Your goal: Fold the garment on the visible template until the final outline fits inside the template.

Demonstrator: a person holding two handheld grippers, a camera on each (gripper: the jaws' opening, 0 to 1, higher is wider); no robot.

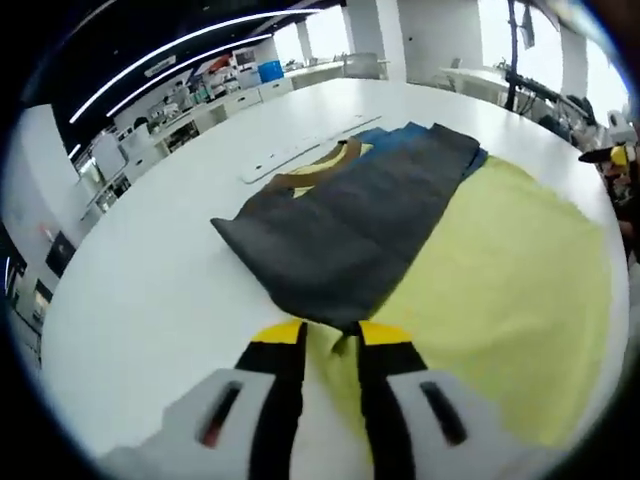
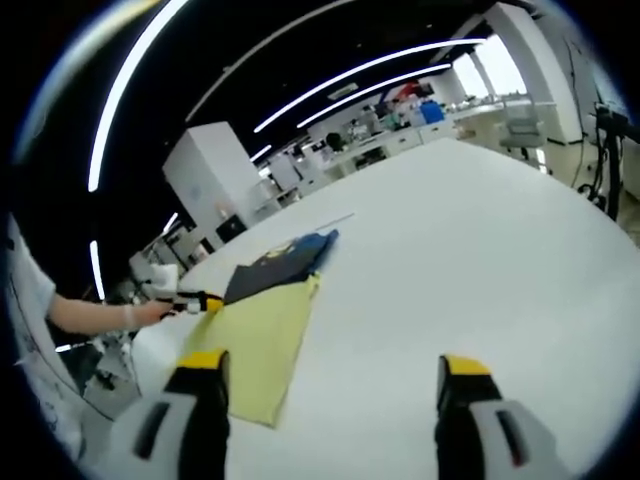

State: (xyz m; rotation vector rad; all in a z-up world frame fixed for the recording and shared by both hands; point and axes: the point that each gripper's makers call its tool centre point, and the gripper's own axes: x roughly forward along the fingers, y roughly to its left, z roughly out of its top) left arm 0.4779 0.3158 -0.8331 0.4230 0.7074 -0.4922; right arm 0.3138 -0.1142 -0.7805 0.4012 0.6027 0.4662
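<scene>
A dark grey garment [image 1: 350, 220] with a brown collar [image 1: 320, 165] and a blue part [image 1: 400, 135] lies folded lengthwise on a yellow template [image 1: 510, 280]. Its near edge dips between the close-set jaws of my left gripper [image 1: 335, 335], which looks shut on that edge. In the right gripper view the garment [image 2: 275, 265] and the yellow template [image 2: 260, 335] lie far to the left, and a person's hand [image 2: 150, 312] holds the left gripper [image 2: 195, 300] at the garment's end. My right gripper [image 2: 332, 375] hangs open over the bare table, well apart from the cloth.
The large white table [image 1: 150, 290] stretches wide around the template. A thin white strip [image 1: 290, 155] lies beyond the collar. Lab benches and shelves [image 2: 380, 130] stand past the far edge. A person [image 1: 615, 165] stands at the right edge.
</scene>
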